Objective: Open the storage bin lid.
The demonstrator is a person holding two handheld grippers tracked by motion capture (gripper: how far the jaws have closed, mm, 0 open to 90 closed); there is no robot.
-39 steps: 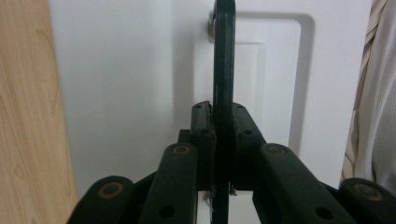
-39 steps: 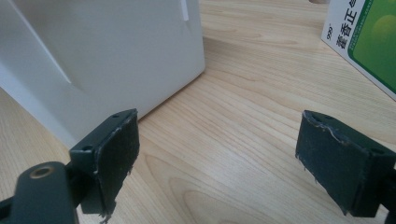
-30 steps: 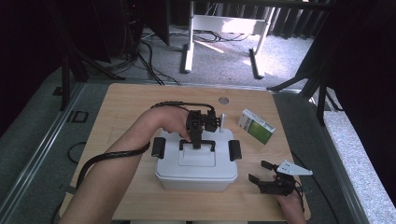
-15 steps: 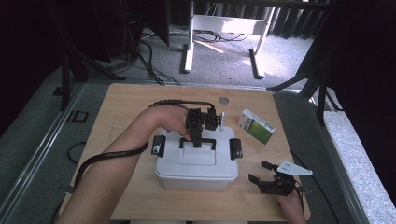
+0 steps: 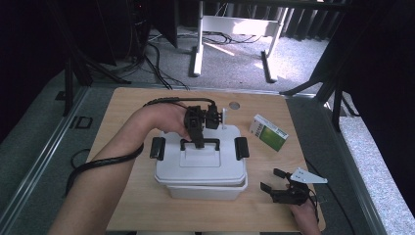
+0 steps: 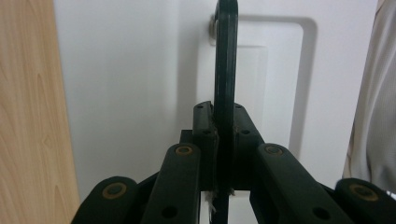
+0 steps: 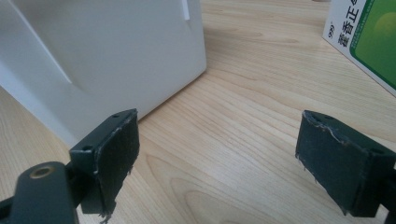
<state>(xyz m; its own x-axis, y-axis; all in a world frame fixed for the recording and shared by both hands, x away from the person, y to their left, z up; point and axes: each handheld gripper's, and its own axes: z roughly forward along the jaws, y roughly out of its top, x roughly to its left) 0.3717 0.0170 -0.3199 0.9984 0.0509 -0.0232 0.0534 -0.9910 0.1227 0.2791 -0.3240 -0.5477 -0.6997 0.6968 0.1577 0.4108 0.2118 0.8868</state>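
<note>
A white storage box (image 5: 208, 188) with black side latches (image 5: 241, 148) stands at the middle of the wooden table (image 5: 128, 110). My left gripper (image 5: 198, 141) reaches in from the left and is shut on the black carry handle (image 6: 226, 56) of the lid (image 5: 203, 164). The handle stands upright between the jaws of the left gripper (image 6: 222, 119). The lid sits slightly raised over the base. My right gripper (image 5: 271, 179) rests open near the table's front right corner. In the right gripper view, the right gripper (image 7: 224, 158) has bare table between its pads and the box wall (image 7: 107, 51) at left.
A green and white carton (image 5: 268, 132) lies flat right of the storage box; its corner (image 7: 369, 42) appears in the right gripper view. A round grommet (image 5: 234, 105) sits near the far table edge. Black cable (image 5: 105, 161) trails from the left forearm.
My left gripper has risen with the handle, and the lid has come up a little with it. The right gripper has stayed where it was.
</note>
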